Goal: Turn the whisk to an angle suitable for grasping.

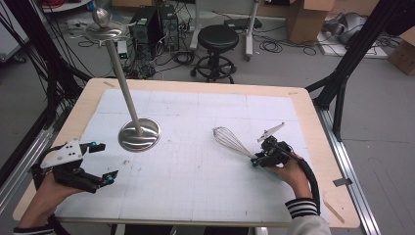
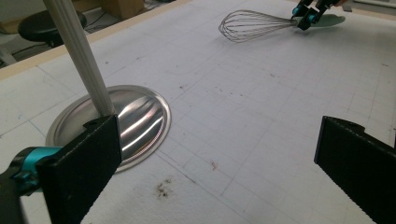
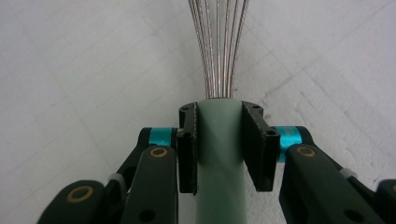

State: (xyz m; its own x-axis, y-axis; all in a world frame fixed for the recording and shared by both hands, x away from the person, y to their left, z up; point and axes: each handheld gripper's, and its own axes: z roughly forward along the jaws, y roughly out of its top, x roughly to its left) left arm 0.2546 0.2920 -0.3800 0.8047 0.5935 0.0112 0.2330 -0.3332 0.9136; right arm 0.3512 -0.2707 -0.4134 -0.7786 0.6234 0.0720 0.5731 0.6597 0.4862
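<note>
A wire whisk (image 1: 230, 141) lies on the white grid mat (image 1: 195, 186), right of centre, wire head toward the middle. My right gripper (image 1: 255, 160) is shut on its pale green handle (image 3: 219, 186); in the right gripper view the pads (image 3: 187, 149) press both sides of the handle just behind the wires (image 3: 218, 46). My left gripper (image 1: 106, 161) rests at the mat's left edge, open, with nothing between its jaws. In the left gripper view the left gripper (image 2: 215, 172) looks past the stand's base (image 2: 112, 126) toward the whisk (image 2: 254, 25).
A metal stand with a round base (image 1: 139, 134) and a slanted pole (image 1: 120, 78) carries a dish and ball (image 1: 102, 18) at the top left. Behind the table are a black stool (image 1: 218, 36), computer towers (image 1: 147, 24) and cardboard boxes (image 1: 306, 17).
</note>
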